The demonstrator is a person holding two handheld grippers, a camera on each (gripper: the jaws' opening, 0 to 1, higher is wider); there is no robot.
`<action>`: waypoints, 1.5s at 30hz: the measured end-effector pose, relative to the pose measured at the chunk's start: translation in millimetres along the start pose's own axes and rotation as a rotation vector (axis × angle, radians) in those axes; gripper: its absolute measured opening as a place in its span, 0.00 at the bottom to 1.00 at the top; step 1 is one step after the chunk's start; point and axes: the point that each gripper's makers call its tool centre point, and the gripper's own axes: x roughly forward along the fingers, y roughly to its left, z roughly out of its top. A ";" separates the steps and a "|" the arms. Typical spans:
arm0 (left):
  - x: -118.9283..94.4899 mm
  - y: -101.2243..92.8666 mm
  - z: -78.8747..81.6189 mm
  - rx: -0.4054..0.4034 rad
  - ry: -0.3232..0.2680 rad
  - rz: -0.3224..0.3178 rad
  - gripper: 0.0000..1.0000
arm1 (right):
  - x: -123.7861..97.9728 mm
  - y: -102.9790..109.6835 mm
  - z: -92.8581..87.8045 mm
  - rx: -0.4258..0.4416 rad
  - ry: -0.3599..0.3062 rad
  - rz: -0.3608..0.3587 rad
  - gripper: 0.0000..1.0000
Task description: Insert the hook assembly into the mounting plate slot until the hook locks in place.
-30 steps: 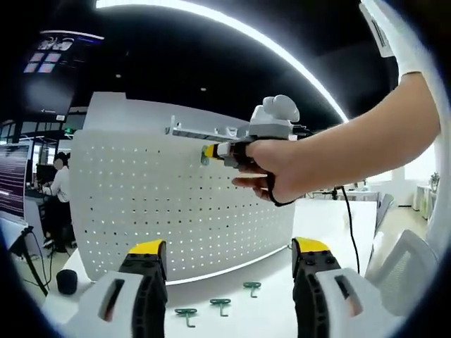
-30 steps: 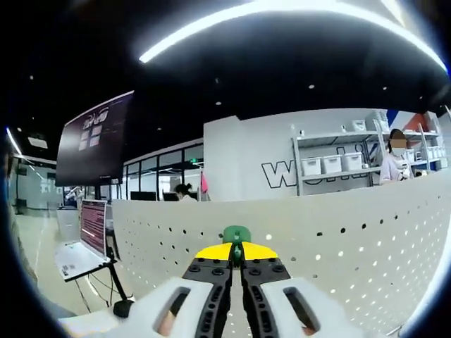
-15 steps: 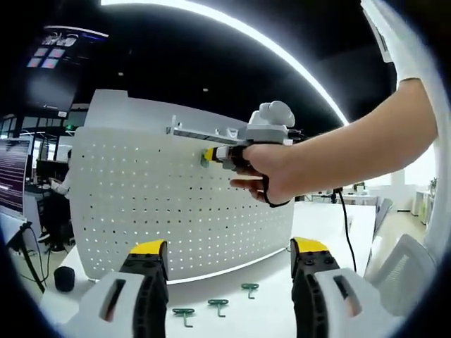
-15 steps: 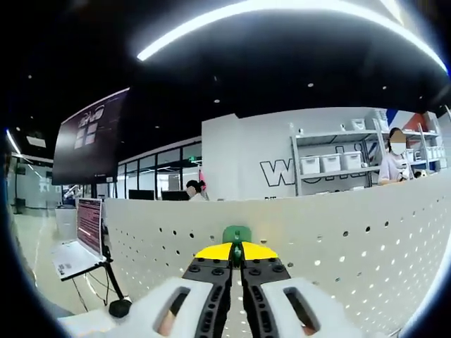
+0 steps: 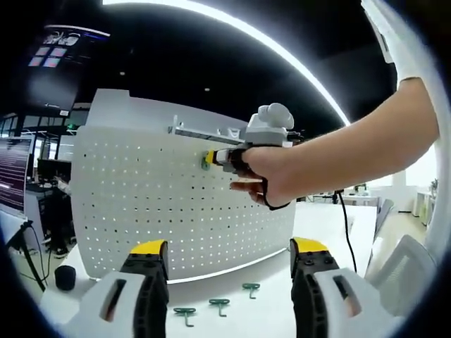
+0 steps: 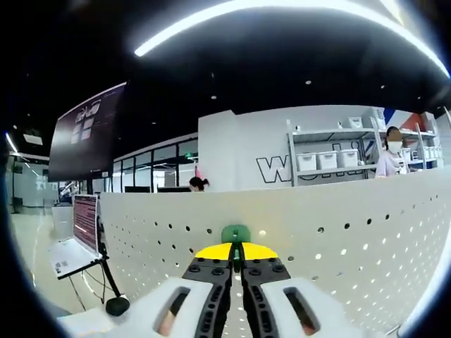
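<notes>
A white counter (image 5: 317, 232) carries an upright white pegboard (image 5: 141, 211), dotted with rows of small holes, in a dim office hall lit by a long curved ceiling light (image 5: 282, 53). Past the pegboard's top edge stand a shelf rack (image 6: 338, 165) with white bins and a dark wall screen (image 6: 88, 141).

The right gripper (image 5: 209, 156), held by a hand (image 5: 268, 172), sits against the pegboard's upper part. Its yellow tips are pressed together on a green hook (image 6: 235, 234), which points straight at the pegboard face, long axis along the jaws. The hook looks like small green plastic with a rounded head; whether it has entered a hole is hard to tell.

The left gripper (image 5: 229, 257) hangs in front of the pegboard's lower edge, jaws spread wide with nothing between them. Three more green hooks (image 5: 218, 305) lie flat on the counter just before the pegboard's base.
</notes>
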 end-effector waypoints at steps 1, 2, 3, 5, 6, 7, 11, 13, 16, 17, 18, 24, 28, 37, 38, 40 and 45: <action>-0.1 0.3 -0.1 0.000 0.000 0.001 0.72 | 0.0 -0.1 0.6 0.000 -0.001 -0.003 0.01; -0.3 0.7 0.4 -0.003 -0.002 0.003 0.72 | 0.1 0.3 0.8 -0.003 -0.001 -0.004 0.01; -0.4 0.8 0.7 -0.004 -0.004 0.003 0.72 | 0.8 0.9 0.6 -0.012 0.000 -0.009 0.01; -0.5 0.9 0.7 -0.003 -0.004 0.003 0.72 | 1.4 1.0 0.3 -0.004 0.002 -0.016 0.01; -0.5 0.9 0.7 -0.004 -0.004 0.003 0.72 | 1.7 1.2 0.6 -0.005 0.003 -0.021 0.01; -0.3 0.6 0.7 -0.005 -0.004 0.002 0.72 | 2.2 1.3 0.5 -0.005 0.004 -0.026 0.01; -0.1 0.9 0.2 -0.002 -0.002 0.002 0.71 | 3.4 0.5 -0.1 0.004 0.008 -0.050 0.01; -0.2 1.4 0.4 -0.003 -0.003 0.004 0.71 | 2.8 -0.4 0.1 0.035 0.005 -0.062 0.02; -0.1 2.1 0.2 -0.007 -0.004 0.006 0.71 | 3.1 0.0 0.5 0.046 0.007 -0.083 0.02; 0.0 2.3 0.3 -0.007 -0.005 0.006 0.71 | 3.3 -0.6 0.2 0.077 0.005 -0.097 0.02; 0.1 2.4 0.3 -0.008 -0.006 0.006 0.71 | 3.7 -1.0 0.1 0.096 0.004 -0.104 0.02; -0.1 2.9 0.7 -0.012 -0.008 0.006 0.71 | 4.5 -0.7 -0.5 0.105 0.008 -0.141 0.02; -0.5 3.2 0.8 -0.012 -0.008 0.008 0.71 | 5.5 0.0 -1.8 0.104 0.017 -0.142 0.03; -1.3 4.9 1.5 -0.016 -0.012 0.014 0.70 | 4.1 2.8 -2.5 0.114 0.026 -0.117 0.06; -1.2 5.2 1.3 -0.016 -0.011 0.015 0.70 | 3.8 2.6 -2.5 0.112 0.026 -0.118 0.07; -1.2 5.3 1.7 -0.016 -0.013 0.016 0.71 | 3.2 4.5 -3.0 0.107 0.030 -0.108 0.08; -0.8 3.9 0.6 -0.021 -0.007 0.010 0.71 | 0.5 16.5 -4.5 0.110 0.042 -0.026 0.26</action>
